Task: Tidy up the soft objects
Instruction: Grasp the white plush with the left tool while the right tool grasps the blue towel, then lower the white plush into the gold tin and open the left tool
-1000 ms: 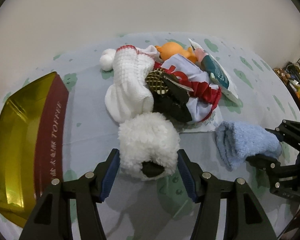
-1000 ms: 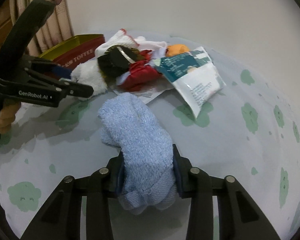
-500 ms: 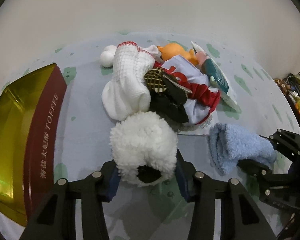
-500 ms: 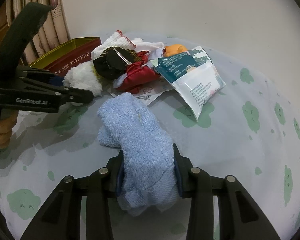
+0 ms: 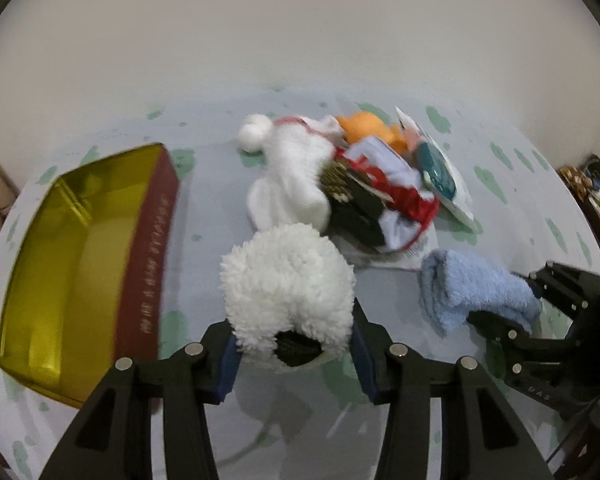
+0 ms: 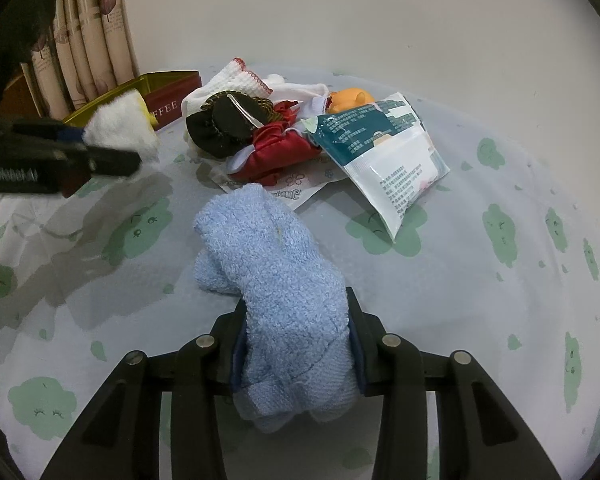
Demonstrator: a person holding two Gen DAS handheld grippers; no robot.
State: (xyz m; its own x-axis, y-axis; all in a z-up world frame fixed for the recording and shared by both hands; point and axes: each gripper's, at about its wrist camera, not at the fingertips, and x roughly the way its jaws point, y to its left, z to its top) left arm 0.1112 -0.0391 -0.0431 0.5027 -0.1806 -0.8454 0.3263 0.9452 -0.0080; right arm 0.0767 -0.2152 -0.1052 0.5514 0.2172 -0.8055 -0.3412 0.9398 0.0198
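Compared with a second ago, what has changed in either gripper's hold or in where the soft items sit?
The left gripper closed on the fluffy white item and lifted it off the tablecloth, toward the gold tin. The right gripper kept its clamp on the blue towel, unmoved. The pile of items behind is unchanged.
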